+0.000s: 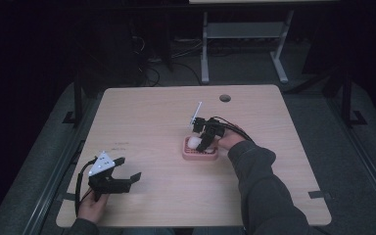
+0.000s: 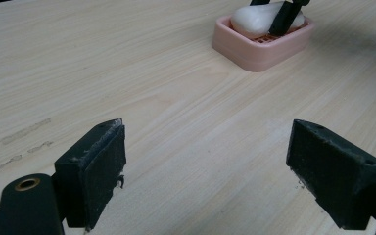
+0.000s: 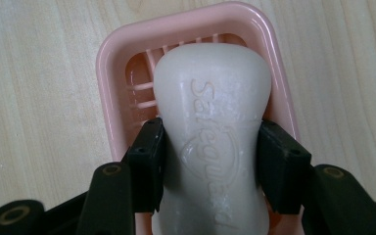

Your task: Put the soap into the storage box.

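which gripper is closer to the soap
The right. The right gripper is over the pink soap dish with its jaws closed on the sides of the soap. The left gripper is open, well away near the table's front-left corner.

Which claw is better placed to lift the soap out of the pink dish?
Right. The right claw already pinches the soap at its waist, over the pink dish. The left claw sits open, far off near the table's edge.

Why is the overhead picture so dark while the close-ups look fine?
High view: dim, room black beyond the table, soap a pale blob. Right gripper view: bright, soap lettering sharp, near jaws slightly soft. Left gripper view: wood grain crisp, pink dish a little hazy.
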The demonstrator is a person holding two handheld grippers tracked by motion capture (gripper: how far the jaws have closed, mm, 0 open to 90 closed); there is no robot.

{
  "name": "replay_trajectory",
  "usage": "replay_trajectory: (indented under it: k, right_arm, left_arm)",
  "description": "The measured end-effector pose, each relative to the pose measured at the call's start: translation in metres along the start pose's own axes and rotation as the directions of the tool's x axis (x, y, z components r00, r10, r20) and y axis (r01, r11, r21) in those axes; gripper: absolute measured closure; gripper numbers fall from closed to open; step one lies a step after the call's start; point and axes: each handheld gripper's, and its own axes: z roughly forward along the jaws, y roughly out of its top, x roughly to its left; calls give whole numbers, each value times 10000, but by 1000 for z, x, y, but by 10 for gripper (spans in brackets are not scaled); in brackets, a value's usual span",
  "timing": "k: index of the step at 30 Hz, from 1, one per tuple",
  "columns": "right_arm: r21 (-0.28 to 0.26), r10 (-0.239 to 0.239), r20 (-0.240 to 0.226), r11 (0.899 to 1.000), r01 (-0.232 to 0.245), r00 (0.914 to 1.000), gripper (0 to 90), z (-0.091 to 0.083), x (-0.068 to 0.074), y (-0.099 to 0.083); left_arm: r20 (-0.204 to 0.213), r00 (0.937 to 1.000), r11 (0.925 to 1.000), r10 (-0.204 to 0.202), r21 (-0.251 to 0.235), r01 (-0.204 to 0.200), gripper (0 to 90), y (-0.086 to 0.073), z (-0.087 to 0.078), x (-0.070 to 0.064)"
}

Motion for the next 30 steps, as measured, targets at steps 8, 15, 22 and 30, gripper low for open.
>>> replay_trajectory:
  k: [8, 15, 22, 30]
  right_arm:
    - [-45, -14, 1, 10000, 14, 10000, 468, 0, 1, 0]
    - [-463, 165, -47, 9988, -167, 9999, 424, -9, 3, 1]
    - [-543, 295, -153, 9981, -303, 9994, 409, -11, 3, -1]
    - [-683, 423, -186, 9967, -435, 9989, 406, -14, 3, -3]
  left_arm:
    - [15, 10000, 10000, 20, 55, -20, 144, 0, 0, 0]
    - [32, 10000, 10000, -4, 35, 4, 145, -1, 1, 0]
    - [28, 10000, 10000, 32, 92, -32, 145, -1, 1, 1]
    - [20, 10000, 10000, -39, 91, 39, 145, -1, -1, 1]
